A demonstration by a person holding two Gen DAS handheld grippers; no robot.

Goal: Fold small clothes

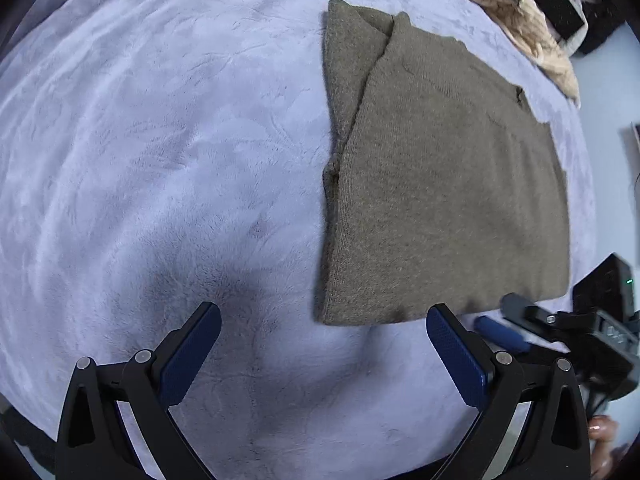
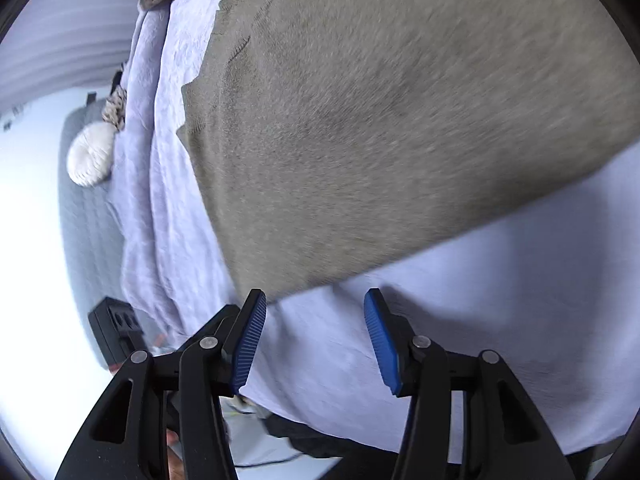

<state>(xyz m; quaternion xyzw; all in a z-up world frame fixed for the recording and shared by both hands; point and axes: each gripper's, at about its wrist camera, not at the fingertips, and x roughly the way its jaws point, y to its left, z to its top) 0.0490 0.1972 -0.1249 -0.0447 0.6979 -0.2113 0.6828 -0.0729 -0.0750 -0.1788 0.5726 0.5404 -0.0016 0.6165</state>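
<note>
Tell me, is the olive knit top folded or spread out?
Folded: the olive knit top lies as a neat rectangle, one side doubled over, on the lilac blanket.

Matt olive knit sweater point(image 1: 440, 184), plush lavender fleece blanket point(image 1: 160, 140), ribbed blue rubbery fingers point(image 2: 250, 344)

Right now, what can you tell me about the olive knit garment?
The olive knit garment looks like a fine, soft knit sweater, already folded into a rough rectangle, one layer lapped diagonally over another at its far left. It lies flat on the lavender plush blanket. Nothing grips it: both grippers' jaws stand open just short of its near edge.
</note>
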